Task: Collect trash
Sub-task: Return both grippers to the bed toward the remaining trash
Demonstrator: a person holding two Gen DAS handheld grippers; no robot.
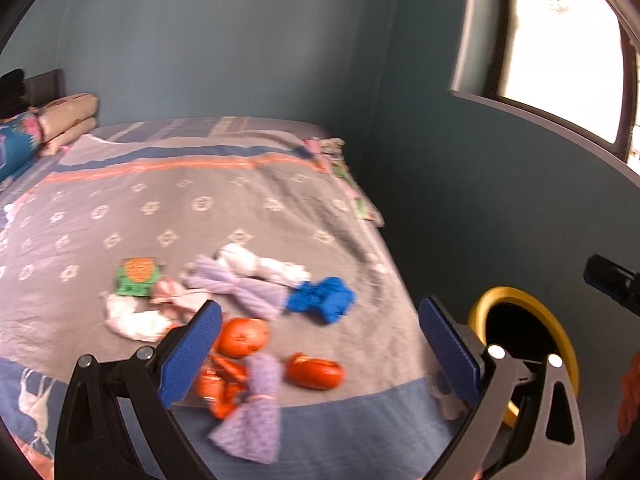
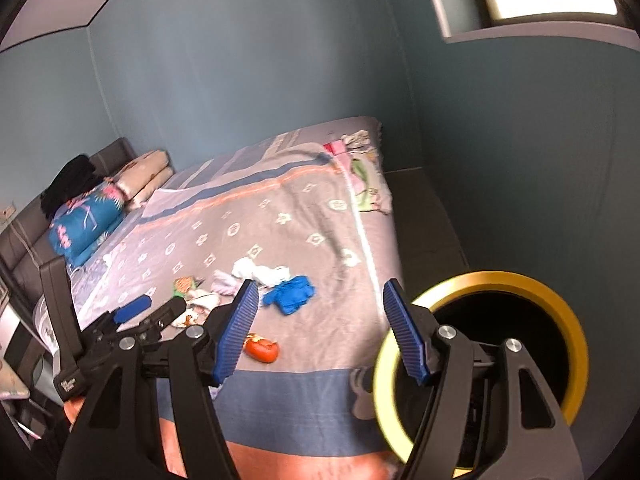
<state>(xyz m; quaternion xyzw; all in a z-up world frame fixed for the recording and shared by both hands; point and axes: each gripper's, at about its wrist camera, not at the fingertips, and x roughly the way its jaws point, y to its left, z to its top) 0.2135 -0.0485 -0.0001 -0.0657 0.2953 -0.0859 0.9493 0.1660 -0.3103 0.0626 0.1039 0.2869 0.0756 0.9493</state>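
1. Your left gripper (image 1: 320,350) hangs over the near end of the bed (image 1: 280,208), its blue fingers (image 1: 192,354) spread wide apart with nothing between them.
2. The trash lies on the bedspread ahead of those fingers: an orange wrapper (image 1: 314,371) sits in the gap, clear of both pads, and a lilac wrapper (image 1: 256,404) lies beside it, closer to the left finger.
3. A second orange piece (image 1: 242,336) lies just beside the left fingertip, which covers part of the crumpled orange scraps (image 1: 216,392).
4. Farther up the bed lie a blue crumpled piece (image 1: 322,298), white tissue (image 1: 260,266), a pale lilac bundle (image 1: 236,288) and a green packet (image 1: 136,276), bunched close together.
5. Your right gripper (image 2: 318,332) is also wide apart and empty; the orange wrapper (image 2: 262,350) lies just beside its left finger, and the blue piece (image 2: 290,294) shows beyond the fingertips.
6. The yellow-rimmed bin (image 2: 496,356) stands off the right edge of the bed, behind the right finger; whether they touch, you cannot tell.
7. Only the right wrist view shows the bin's whole dark mouth, the left gripper (image 2: 156,312) from the side and the pillows (image 2: 86,224) at the headboard.
8. Only the left wrist view shows the lilac wrapper and the orange scraps.
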